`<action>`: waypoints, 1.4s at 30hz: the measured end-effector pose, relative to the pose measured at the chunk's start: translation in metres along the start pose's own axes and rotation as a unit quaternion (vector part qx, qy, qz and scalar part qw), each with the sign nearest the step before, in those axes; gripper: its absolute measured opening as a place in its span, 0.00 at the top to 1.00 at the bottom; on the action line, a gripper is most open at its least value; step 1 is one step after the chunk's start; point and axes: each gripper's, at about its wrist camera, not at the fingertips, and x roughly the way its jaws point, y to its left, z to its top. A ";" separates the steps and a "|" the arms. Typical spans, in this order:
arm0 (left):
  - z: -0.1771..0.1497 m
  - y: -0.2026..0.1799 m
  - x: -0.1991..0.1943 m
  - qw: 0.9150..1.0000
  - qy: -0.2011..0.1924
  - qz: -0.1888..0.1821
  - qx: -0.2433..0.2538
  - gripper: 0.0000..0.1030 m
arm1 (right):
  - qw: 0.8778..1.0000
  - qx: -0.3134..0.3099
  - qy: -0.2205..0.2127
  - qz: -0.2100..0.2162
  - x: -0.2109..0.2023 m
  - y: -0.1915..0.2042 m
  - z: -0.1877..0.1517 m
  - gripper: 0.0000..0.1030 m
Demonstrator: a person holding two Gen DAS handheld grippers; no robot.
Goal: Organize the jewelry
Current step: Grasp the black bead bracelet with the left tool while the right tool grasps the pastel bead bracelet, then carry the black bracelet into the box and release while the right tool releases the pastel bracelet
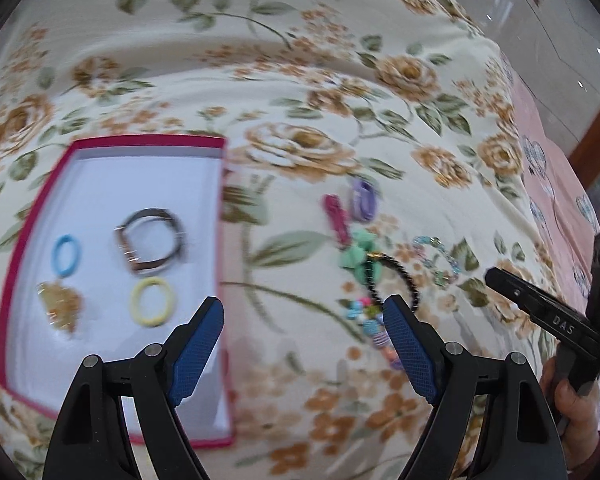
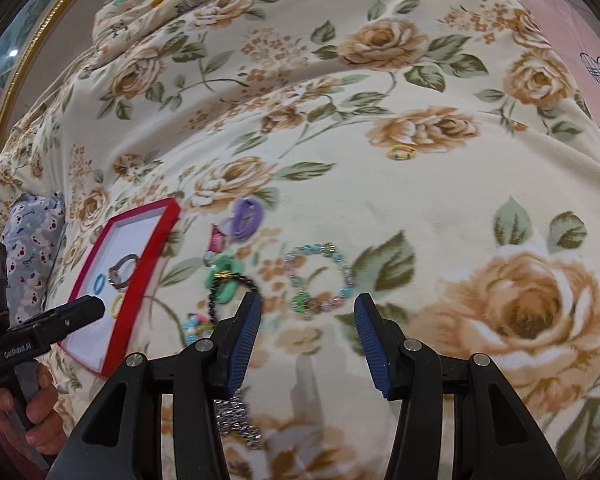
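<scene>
A red-rimmed white tray (image 1: 36,216) lies on the floral bedspread and holds a blue ring (image 1: 66,255), a yellow ring (image 1: 153,301), a dark bracelet (image 1: 152,246) and a gold piece (image 1: 60,306). Loose jewelry lies to its right: a purple hair tie (image 1: 364,200), a pink clip (image 1: 336,216), a green bow (image 1: 358,256), a black beaded bracelet (image 1: 400,276), and a pastel bead bracelet (image 2: 320,276). My left gripper (image 1: 303,312) is open and empty, between the tray and the pile. My right gripper (image 2: 307,314) is open and empty, just short of the pastel bracelet.
A small multicoloured ring (image 2: 401,153) lies apart, farther up the bedspread. A silver sparkly chain (image 2: 236,416) lies under the right gripper. A colourful bead string (image 1: 374,322) lies by the left gripper's right finger. A pink sheet (image 1: 556,168) borders the bedspread on the right.
</scene>
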 end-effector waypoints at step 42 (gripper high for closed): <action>-0.001 0.004 -0.015 0.998 -0.037 -0.057 0.016 0.94 | 0.997 -0.058 -0.029 0.046 -0.013 0.057 0.024 0.93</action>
